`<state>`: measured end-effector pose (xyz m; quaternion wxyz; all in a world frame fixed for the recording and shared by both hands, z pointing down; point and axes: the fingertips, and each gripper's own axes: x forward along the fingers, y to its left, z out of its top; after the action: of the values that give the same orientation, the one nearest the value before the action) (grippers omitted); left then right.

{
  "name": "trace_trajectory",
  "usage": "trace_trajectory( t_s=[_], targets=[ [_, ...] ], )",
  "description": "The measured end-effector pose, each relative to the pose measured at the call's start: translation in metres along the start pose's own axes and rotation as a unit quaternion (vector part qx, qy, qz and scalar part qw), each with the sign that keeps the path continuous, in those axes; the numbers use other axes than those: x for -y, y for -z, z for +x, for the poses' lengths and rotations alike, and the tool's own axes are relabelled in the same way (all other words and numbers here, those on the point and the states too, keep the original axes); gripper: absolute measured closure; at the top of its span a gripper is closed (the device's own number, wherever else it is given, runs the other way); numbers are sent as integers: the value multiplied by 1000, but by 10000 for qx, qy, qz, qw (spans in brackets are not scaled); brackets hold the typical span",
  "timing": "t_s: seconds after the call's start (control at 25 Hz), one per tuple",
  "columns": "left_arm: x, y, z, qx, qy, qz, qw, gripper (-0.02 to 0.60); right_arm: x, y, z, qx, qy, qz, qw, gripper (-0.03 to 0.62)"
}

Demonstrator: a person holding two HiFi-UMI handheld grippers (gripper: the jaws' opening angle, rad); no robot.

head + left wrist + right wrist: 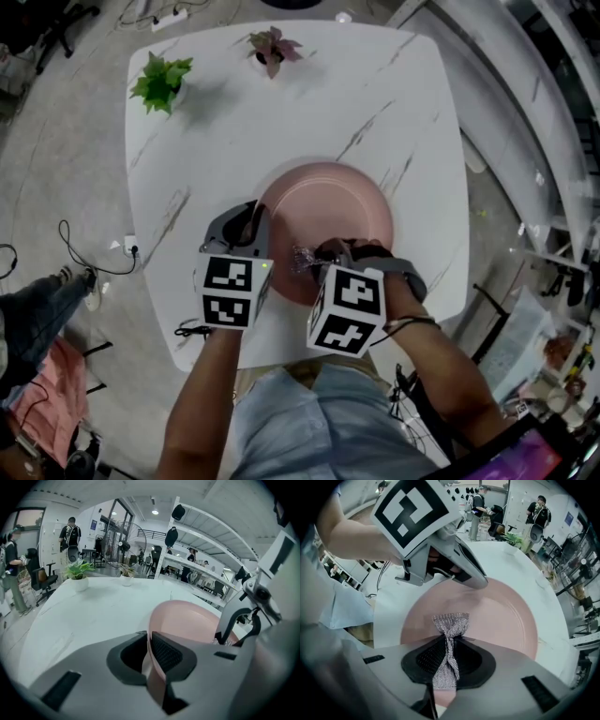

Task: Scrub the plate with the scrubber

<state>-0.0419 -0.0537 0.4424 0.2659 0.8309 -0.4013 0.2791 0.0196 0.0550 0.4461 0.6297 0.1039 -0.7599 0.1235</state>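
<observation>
A pink plate (328, 206) lies on the white marble table (234, 122) near its front edge. My left gripper (251, 223) is shut on the plate's left rim (151, 660), which stands pinched between its dark pads (165, 653). My right gripper (321, 255) is shut on a silvery mesh scrubber (449, 644). The scrubber's free end (304, 259) fans out over the near part of the plate (487, 616). In the right gripper view the left gripper's body (440, 564) reaches across the plate's far side.
Two small potted plants stand at the table's far side, a green one (161, 82) and a reddish one (273, 48). Cables (89, 248) lie on the floor at the left. Shelving (553, 244) runs along the right. Several people stand far off in the room (70, 531).
</observation>
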Motion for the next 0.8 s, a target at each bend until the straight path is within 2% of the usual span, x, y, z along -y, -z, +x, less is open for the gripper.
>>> trace_trajectory(
  t_s=[0.2,0.4,0.8],
  targets=[
    [1,0,0,6,-3,65,10000,557,15,23,-4,-112,120,380,9991,520],
    [1,0,0,23,-9,109,9999,555,49,48,-9,-247,414,761,9959,519],
    [1,-1,0,24,-44,130,9999,554,96,36,-11,-156,834,902,9923,517]
  ],
)
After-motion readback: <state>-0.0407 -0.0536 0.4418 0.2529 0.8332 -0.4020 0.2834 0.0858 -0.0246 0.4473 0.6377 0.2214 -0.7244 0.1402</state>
